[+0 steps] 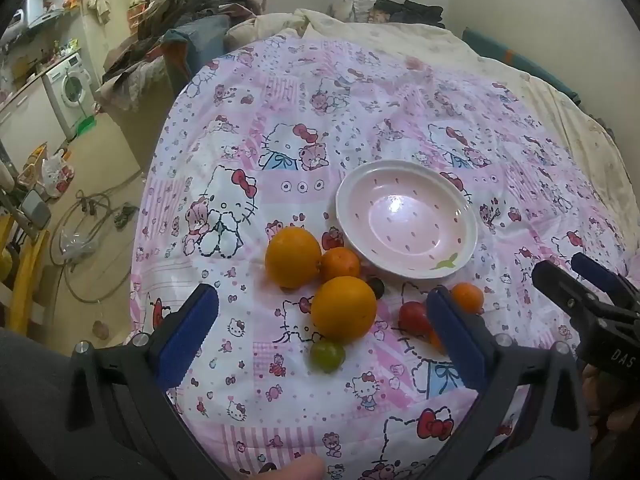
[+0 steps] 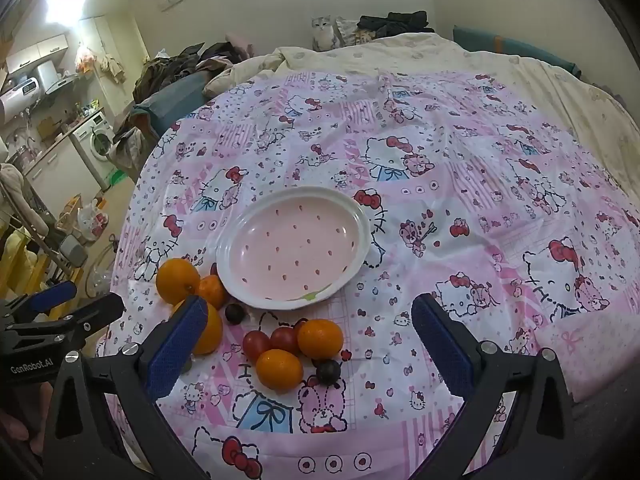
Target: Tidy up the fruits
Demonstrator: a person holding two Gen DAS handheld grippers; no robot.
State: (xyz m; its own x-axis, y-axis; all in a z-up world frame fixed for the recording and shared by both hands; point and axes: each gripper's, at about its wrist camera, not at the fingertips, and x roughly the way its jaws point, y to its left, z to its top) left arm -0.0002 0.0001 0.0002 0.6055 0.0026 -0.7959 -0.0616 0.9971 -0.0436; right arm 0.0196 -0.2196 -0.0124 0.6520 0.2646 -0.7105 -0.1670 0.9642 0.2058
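Observation:
A pink plate (image 1: pixel 406 216) (image 2: pixel 296 248) with a white rim lies bare on the cartoon-print cloth. In front of it lie loose fruits. On the left are two big oranges (image 1: pixel 293 257) (image 1: pixel 344 307), a small orange (image 1: pixel 341 265) and a green fruit (image 1: pixel 327 356). To the right are two red tomatoes (image 2: pixel 256 345), two small oranges (image 2: pixel 320 338) (image 2: pixel 279 369) and two dark plums (image 2: pixel 235 313) (image 2: pixel 329 372). My left gripper (image 1: pixel 323 297) (image 2: pixel 92 297) hangs open over the big oranges. My right gripper (image 2: pixel 310 308) (image 1: pixel 559 264) hangs open over the tomatoes. Neither touches any fruit.
The pink cloth (image 2: pixel 460 200) covers a bed with a cream quilt (image 2: pixel 420 56) behind it. A cat (image 2: pixel 325 34) sits at the far edge beside piled clothes (image 1: pixel 192 12). The bed's left edge drops to a floor with cables and a washing machine (image 1: pixel 70 84).

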